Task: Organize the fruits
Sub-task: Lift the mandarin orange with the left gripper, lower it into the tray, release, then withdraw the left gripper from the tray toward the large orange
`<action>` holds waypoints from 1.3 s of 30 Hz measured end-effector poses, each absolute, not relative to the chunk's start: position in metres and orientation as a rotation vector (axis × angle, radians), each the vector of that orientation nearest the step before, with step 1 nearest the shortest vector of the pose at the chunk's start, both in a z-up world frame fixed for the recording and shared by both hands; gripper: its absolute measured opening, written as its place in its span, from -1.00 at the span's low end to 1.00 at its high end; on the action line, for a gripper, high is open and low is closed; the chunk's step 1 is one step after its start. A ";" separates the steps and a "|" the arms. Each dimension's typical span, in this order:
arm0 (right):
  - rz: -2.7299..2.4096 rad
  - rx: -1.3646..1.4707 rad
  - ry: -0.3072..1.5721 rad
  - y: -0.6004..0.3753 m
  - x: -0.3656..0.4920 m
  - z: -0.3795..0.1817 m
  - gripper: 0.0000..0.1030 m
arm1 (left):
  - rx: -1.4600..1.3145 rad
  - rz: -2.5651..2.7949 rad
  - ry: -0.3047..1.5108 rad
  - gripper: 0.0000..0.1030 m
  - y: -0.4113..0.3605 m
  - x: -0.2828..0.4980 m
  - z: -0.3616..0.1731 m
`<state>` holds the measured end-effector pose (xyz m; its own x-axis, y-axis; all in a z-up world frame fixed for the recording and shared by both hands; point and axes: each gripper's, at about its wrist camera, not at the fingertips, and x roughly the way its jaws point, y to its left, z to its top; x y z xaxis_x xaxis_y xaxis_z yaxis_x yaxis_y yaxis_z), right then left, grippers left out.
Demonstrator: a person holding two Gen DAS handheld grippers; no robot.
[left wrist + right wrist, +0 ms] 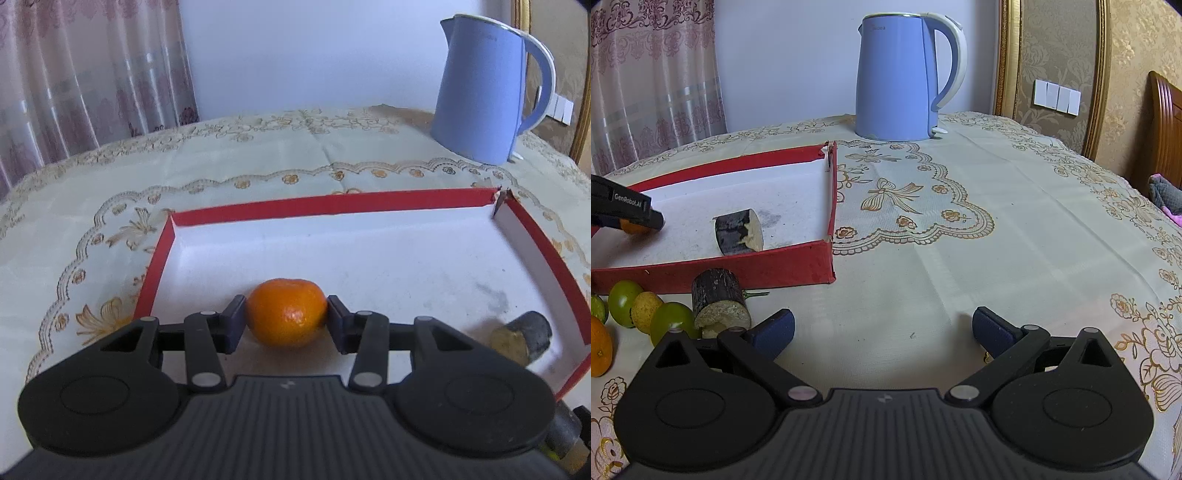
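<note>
Your left gripper [286, 318] is clamped on the mandarin [286, 312], low over the floor of the red box [332, 205]. One dark stub [738, 236] already lies inside. Left out on the surface [960, 258]: another stub [718, 301], green fruits [670, 323], yellow fruit [644, 310], an orange [600, 350]. Your right gripper [882, 332] stands spread and empty; most sorting appears outstanding
</note>
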<state>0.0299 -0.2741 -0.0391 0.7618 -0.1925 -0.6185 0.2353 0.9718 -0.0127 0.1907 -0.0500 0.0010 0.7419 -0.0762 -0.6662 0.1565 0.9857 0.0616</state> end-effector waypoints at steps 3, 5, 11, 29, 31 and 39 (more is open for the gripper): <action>-0.233 0.067 0.665 -0.274 0.030 -0.039 1.00 | 0.124 -0.117 0.717 -0.13 -0.052 0.193 0.001; -0.233 0.067 0.665 -0.274 0.030 -0.039 1.00 | 0.135 -0.099 0.704 0.34 -0.052 0.193 0.000; -0.233 0.068 0.665 -0.274 0.030 -0.039 1.00 | 0.142 -0.082 0.678 0.62 -0.049 0.188 0.006; -0.233 0.068 0.664 -0.274 0.030 -0.039 1.00 | -0.021 -0.080 0.456 0.92 0.061 0.015 0.055; -0.233 0.069 0.664 -0.274 0.030 -0.039 1.00 | 0.006 -0.069 0.453 0.92 0.062 0.005 0.046; -0.233 0.069 0.664 -0.274 0.030 -0.039 1.00 | 0.169 -0.067 0.442 0.83 0.043 -0.016 0.022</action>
<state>0.0295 -0.2741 -0.0388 0.7627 -0.1920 -0.6177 0.2358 0.9717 -0.0110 -0.0164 0.0432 0.0223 0.9019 -0.0275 -0.4311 0.1010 0.9837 0.1485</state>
